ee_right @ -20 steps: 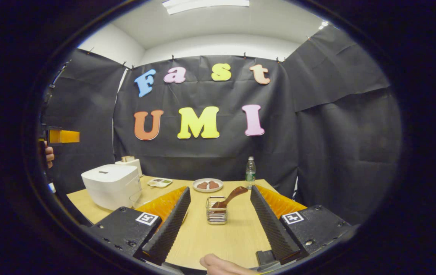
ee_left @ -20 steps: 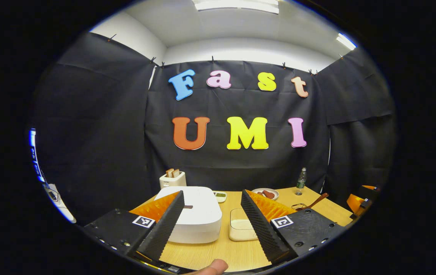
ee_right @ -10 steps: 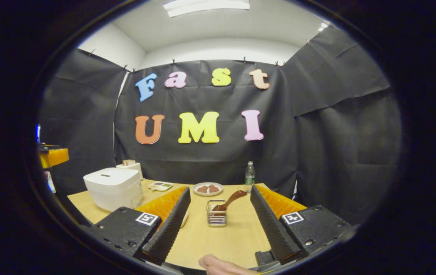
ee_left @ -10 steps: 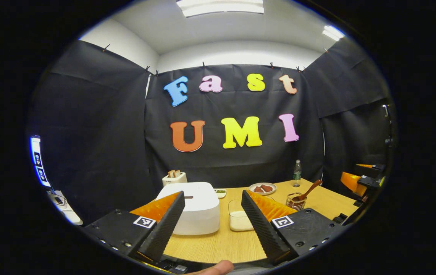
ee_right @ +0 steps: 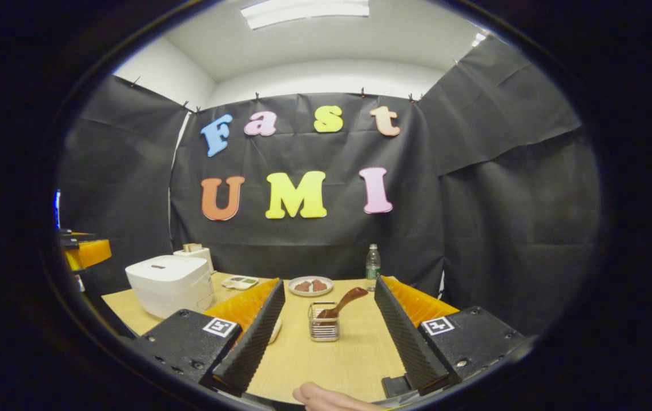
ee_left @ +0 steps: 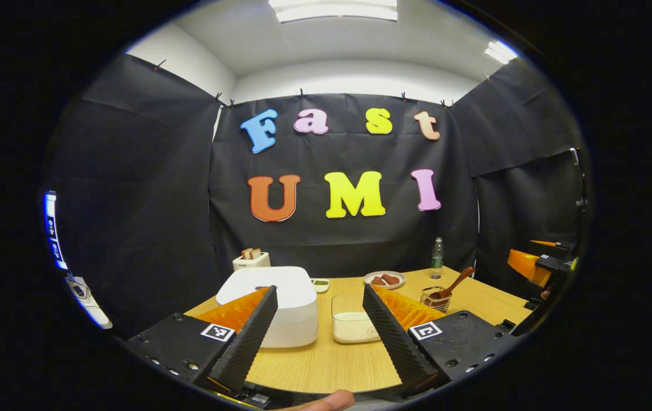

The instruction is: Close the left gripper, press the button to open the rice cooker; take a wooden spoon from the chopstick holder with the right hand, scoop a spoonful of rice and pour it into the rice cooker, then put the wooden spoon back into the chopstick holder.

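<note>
Hovering short of the table's near edge, the left gripper (ee_left: 319, 325) and right gripper (ee_right: 329, 325) both gape, holding nothing. One shut rice cooker (ee_left: 272, 302) sits toward the table's left edge, one tub of rice (ee_left: 351, 325) beside it. One wooden spoon (ee_right: 344, 301) leans in the wire holder (ee_right: 324, 327) mid-table: probably light, stiff, best pinched at its raised end.

A staged recording booth, not a real kitchen — black cloth (ee_right: 508, 188) is clipped up as walls beneath a plain white ceiling with strip lights (ee_right: 306, 11). One wooden desk (ee_right: 331, 354) carries kitchen props — a rice cooker (ee_right: 169, 282), a toaster (ee_left: 251, 260), a plate of food (ee_right: 310, 285), a water bottle (ee_right: 372, 262).
</note>
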